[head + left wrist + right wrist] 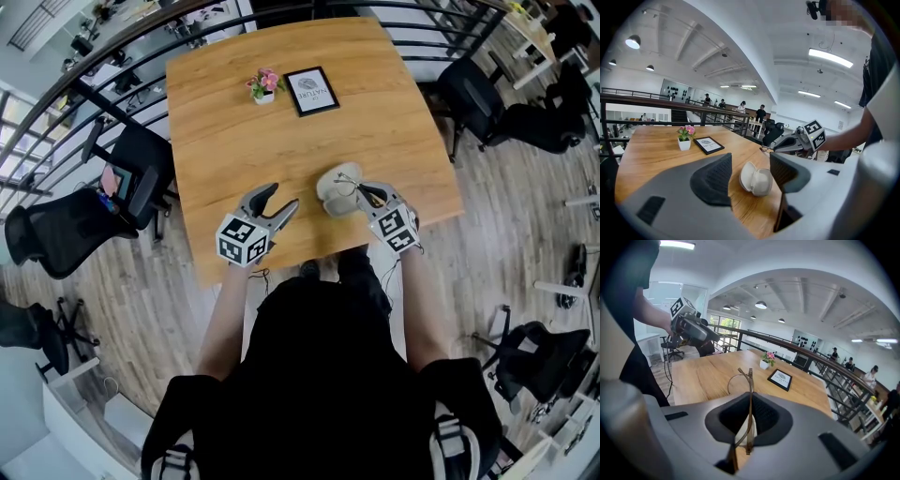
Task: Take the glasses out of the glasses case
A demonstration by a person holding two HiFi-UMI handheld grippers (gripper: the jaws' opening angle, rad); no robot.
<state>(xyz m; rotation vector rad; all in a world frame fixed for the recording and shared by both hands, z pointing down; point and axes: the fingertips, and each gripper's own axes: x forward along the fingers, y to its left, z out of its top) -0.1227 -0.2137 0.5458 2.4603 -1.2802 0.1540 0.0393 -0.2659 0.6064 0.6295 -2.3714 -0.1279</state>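
Grip: right gripper [749,425] is pinching thin wire-framed glasses [750,385] over the open pale clamshell case [756,179].
Spare: left gripper [284,197] is hovering released beside the case.
Risk: narrowly pinched frame slipping or bending.

Surface [216,103] was grained wood with a soft sheen, case [756,179] was a smooth matt pale shell, glasses [749,394] were thin metal wire, left claw [285,194] was matt grey plastic, pads [715,180] dark, ribbed

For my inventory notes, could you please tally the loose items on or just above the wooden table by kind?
Open grey clamshell glasses case: 1
Thin metal-framed glasses: 1
White pot of pink flowers: 1
Black-framed sign: 1
Total: 4
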